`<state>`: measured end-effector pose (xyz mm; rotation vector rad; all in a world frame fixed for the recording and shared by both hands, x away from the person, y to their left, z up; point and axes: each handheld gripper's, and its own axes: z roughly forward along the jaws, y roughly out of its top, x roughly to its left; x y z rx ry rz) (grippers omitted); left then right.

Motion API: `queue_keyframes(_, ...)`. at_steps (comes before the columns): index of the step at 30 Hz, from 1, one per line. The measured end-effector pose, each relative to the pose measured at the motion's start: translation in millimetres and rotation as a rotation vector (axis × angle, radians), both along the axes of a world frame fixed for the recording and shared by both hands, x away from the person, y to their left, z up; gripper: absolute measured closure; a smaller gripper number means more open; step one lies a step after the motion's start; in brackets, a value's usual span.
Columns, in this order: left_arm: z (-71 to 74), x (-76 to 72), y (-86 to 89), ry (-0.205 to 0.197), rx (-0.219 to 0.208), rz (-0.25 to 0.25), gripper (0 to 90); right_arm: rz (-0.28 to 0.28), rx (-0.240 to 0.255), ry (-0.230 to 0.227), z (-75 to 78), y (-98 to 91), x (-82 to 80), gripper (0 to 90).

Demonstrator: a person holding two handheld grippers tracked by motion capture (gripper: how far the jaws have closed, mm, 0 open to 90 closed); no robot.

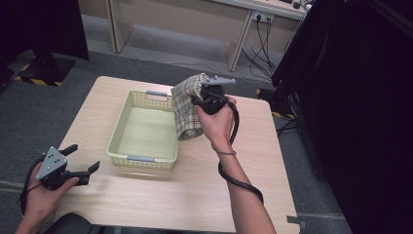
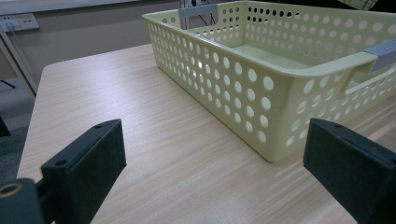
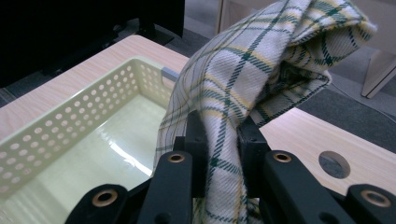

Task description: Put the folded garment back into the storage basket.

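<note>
High view shows the wooden table (image 1: 195, 190) bearing a pale green perforated basket (image 1: 119, 139); over its right rim hangs the checked cloth (image 1: 187, 105), pinched between the right gripper (image 1: 200, 100) jaws. Left gripper (image 1: 83, 158) rests at the table's near-left corner, jaws spread wide.

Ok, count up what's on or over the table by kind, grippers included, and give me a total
Baskets: 1, the pale green basket
Cloths: 1, the checked cloth
Grippers: 2, left gripper open, right gripper shut on the cloth
Total: 4
</note>
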<state>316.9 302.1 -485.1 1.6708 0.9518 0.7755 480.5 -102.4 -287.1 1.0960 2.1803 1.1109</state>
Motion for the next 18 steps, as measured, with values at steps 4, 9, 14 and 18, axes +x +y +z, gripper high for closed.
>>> queue_keyframes(4, -0.1, 0.1, 0.2, -0.002, -0.004, 0.000, 5.1, 0.010, -0.004, -0.001, 1.3, 7.7, 0.4, 79.0)
queue_keyframes(9, 0.0, -0.1, 0.1, 0.000, 0.000, -0.002, 5.0, 0.016, -0.005, -0.003, 5.1, 17.0, 0.5, 79.0)
queue_keyframes(14, 0.0, -0.4, 0.4, -0.003, -0.001, -0.003, 5.1, 0.024, -0.010, -0.003, 5.7, 27.3, 1.6, 78.9)
queue_keyframes(18, 0.0, -0.5, 0.6, -0.005, -0.003, -0.003, 5.1, 0.028, -0.012, 0.003, 4.4, 34.7, 2.5, 78.9)
